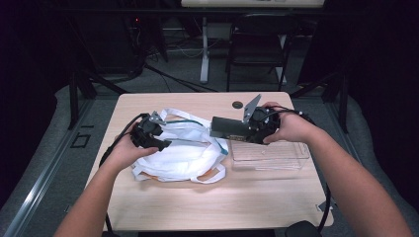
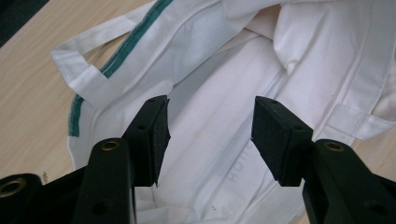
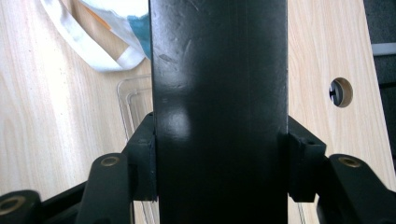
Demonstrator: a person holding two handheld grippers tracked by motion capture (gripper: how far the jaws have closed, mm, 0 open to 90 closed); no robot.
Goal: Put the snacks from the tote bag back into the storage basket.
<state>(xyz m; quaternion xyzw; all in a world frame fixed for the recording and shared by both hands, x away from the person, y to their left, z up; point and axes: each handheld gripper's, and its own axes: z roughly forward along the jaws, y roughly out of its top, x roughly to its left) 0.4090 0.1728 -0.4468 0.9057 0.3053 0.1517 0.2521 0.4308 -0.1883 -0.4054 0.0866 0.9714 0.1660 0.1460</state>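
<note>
Meanwhile right fingers [image 3: 219, 177] clamp a black box [image 3: 219, 93] (clear tray [image 1: 269, 157] below), left fingers [image 2: 210, 140] parted over white bag [image 2: 224, 93].

The left gripper [image 2: 210, 140] has only white bag [image 1: 183, 153] cloth ahead of it, while the clear tray [image 1: 269, 155] lies under the right gripper [image 1: 249, 129] and bare worktop [image 1: 222, 202] stays free nearer the person.

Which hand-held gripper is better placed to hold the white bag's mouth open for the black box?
The left hand-held gripper: its open jaws sit right over the white bag at its opening. The right hand-held gripper is already clamped on the black box.
</note>
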